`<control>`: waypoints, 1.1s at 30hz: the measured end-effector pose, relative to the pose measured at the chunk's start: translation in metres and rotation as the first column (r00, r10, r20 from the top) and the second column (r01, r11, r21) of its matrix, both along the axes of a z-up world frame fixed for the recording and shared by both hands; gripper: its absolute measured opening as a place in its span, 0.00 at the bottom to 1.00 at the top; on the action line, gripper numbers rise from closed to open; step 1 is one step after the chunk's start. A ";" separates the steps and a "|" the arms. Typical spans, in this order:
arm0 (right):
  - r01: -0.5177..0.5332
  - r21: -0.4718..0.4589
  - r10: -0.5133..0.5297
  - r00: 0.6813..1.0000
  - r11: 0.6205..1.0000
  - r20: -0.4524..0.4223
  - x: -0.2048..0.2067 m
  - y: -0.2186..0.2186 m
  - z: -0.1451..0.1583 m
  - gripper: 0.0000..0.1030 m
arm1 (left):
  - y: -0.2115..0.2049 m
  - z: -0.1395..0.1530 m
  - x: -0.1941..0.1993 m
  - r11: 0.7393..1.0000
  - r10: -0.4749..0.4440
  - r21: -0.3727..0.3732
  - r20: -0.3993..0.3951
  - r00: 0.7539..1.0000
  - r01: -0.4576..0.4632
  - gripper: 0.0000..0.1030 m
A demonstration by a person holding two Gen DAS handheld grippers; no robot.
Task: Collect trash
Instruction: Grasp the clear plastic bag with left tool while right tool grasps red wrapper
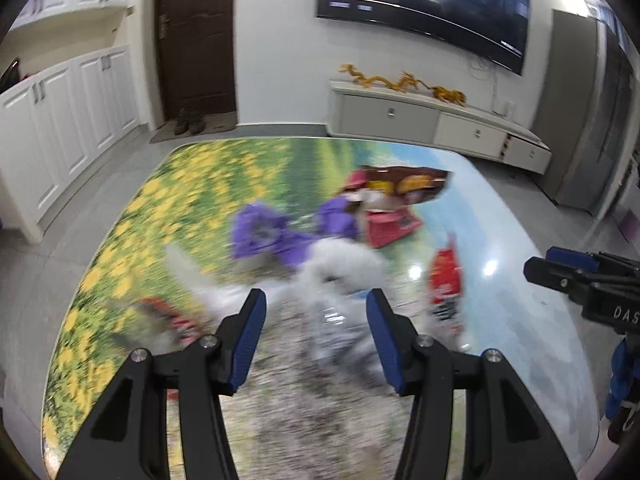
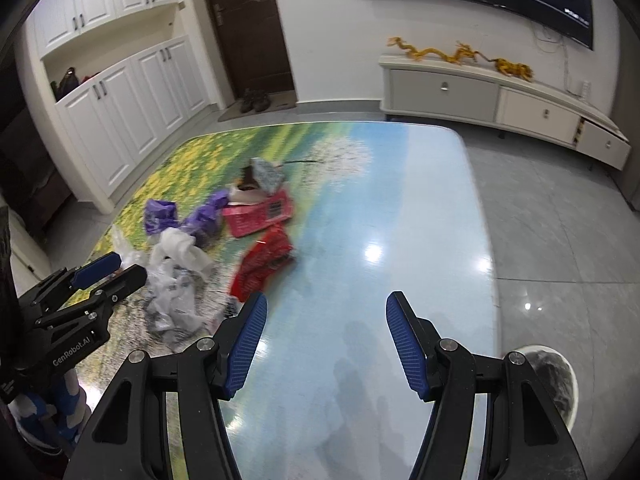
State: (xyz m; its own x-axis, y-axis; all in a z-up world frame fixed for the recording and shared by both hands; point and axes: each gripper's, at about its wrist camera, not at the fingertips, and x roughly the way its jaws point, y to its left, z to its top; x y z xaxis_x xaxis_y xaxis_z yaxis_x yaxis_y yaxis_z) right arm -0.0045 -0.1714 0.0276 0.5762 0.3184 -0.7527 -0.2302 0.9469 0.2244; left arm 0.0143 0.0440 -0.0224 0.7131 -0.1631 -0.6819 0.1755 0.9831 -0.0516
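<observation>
A: Jaws?
B: Left gripper [image 1: 316, 300] and right gripper [image 2: 326, 304]: both parted, nothing between.
A: Trash?
B: On the glossy landscape-print table [image 2: 400, 216]: crumpled purple plastic bag [image 2: 160, 216], white crumpled film [image 2: 180, 252], pink cardboard box [image 2: 260, 216], red foil wrapper [image 2: 264, 260], all clustered left of the right gripper.

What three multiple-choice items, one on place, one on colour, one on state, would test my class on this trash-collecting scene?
1. Where does the white bin stand?
A. on the table
B. on the floor beside the table
C. on the TV cabinet

2. What colour is the open box among the trash?
A. green
B. pink-red
C. black

3. How is the right gripper?
A. open, empty
B. shut on a wrapper
C. shut on the box

Key: 1 B, its rim shows past the table's edge; 2 B, the box beside the purple bags is pink-red; 3 A, only bare table lies between its pads.
</observation>
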 end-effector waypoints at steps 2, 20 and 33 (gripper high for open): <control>-0.028 0.015 0.028 1.000 1.000 -0.007 0.007 0.010 -0.003 0.60 | 0.024 -0.001 -0.003 0.999 0.041 0.005 0.001 0.999 -0.041 0.49; -0.137 0.083 0.146 0.982 0.987 -0.119 0.039 0.066 -0.050 0.28 | 0.081 -0.036 0.006 0.991 0.070 -0.102 -0.153 0.986 -0.086 0.40; -0.161 0.166 0.171 0.984 0.973 -0.044 0.009 0.033 -0.038 0.22 | 0.065 -0.003 -0.013 0.994 0.072 -0.075 -0.085 0.994 -0.079 0.10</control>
